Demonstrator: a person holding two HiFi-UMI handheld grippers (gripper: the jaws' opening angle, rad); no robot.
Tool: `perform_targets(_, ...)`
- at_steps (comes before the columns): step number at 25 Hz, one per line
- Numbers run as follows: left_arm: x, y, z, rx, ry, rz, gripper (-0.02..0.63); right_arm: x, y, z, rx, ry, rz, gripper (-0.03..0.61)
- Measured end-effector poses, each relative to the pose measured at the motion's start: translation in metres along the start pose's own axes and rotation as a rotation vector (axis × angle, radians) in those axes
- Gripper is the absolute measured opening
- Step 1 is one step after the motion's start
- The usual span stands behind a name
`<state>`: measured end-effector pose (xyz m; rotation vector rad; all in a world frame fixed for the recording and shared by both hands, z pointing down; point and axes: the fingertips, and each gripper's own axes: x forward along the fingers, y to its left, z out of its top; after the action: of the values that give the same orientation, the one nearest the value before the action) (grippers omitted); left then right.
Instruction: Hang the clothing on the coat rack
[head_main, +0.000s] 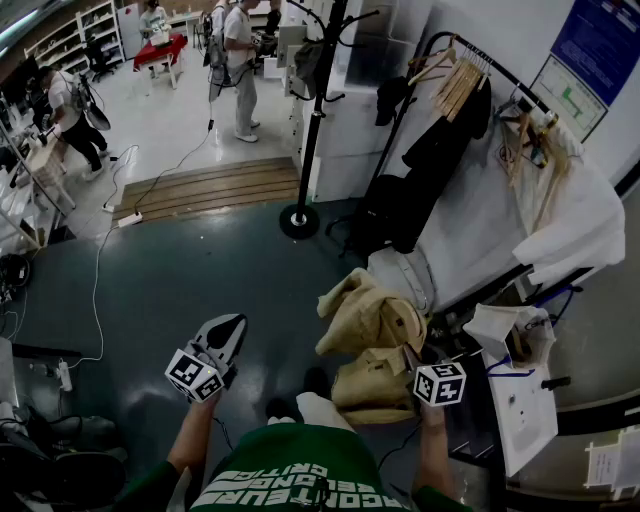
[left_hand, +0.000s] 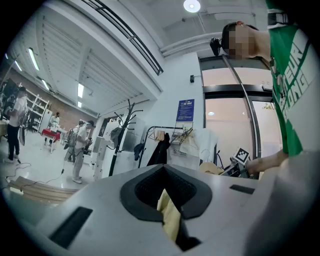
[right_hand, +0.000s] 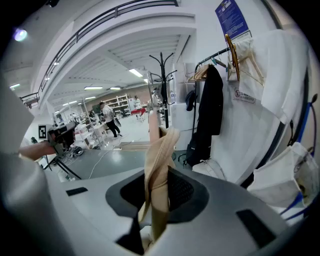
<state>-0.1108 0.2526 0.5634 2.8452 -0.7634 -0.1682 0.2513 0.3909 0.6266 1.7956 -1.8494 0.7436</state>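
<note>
A tan jacket (head_main: 368, 320) hangs bunched in front of me, low and right of centre. My right gripper (head_main: 410, 360) is shut on it; in the right gripper view a twisted fold of the tan jacket (right_hand: 159, 160) stands up from between the jaws of the right gripper (right_hand: 157, 187). My left gripper (head_main: 232, 325) is off to the left, apart from the jacket, with its jaws together. In its own view the left gripper (left_hand: 167, 195) shows only a thin pale yellow strip in the slit. The black coat rack (head_main: 318, 110) stands ahead on a round base (head_main: 299, 222).
A garment rail with wooden hangers (head_main: 455, 80), a black coat (head_main: 430, 150) and white covers (head_main: 570, 210) runs along the right wall. A white board (head_main: 520, 410) lies at the lower right. A wooden ramp (head_main: 215, 185) and floor cables (head_main: 100, 260) lie ahead left. People (head_main: 240, 65) stand further back.
</note>
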Motion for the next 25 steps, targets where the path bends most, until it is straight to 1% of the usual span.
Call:
perform_targets(7,-0.008,-0.004,0.004,0.006,0.007,0.008,0.003,-0.001,0.024,0.009,-0.009,-0.024,0.034,0.084)
perform_targets(13,-0.009,-0.001,0.007,0.009,0.013,0.020,0.003,0.008,0.029,0.019,-0.007,-0.025,0.052,0.083)
perform_targets(20,0.009,0.006,0.008,0.019,0.021,0.051,0.003,0.025,0.012,0.039,-0.004,-0.036,0.068,0.084)
perform_targets(25,0.044,0.022,0.008,0.043,0.063,0.086,0.003,0.049,-0.007,0.064,-0.012,-0.041,0.086,0.084)
